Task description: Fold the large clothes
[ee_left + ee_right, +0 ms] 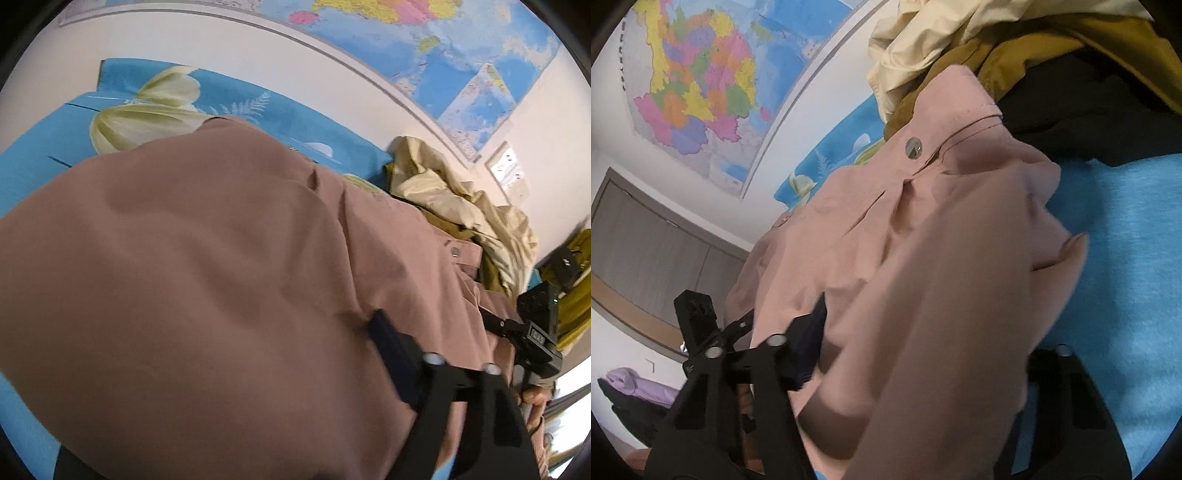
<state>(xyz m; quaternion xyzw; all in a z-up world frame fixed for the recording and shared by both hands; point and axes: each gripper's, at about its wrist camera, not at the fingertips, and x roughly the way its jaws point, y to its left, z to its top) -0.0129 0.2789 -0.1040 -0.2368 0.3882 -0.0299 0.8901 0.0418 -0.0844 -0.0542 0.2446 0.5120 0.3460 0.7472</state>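
We see a large dusty-pink cloth garment with metal snap buttons point(229, 258) spread over a bed with a bright blue leaf-print sheet point(44, 122), filling most of both wrist views. Left tongs point(424, 354) sit at the garment's edge, cloth bunched between the black fingers point(388, 339), so pinching the pink fabric. Right tongs point(923, 354): one dark finger point(809, 339) shows at left, the other is buried under a pink fold, fabric running between them, but we cannot tell how tight they are. Beside the garment lies a crumpled pile of cream and olive-mustard clothes point(454, 199), touching its far edge. A colourful wall map point(698, 85) hangs above the bed.
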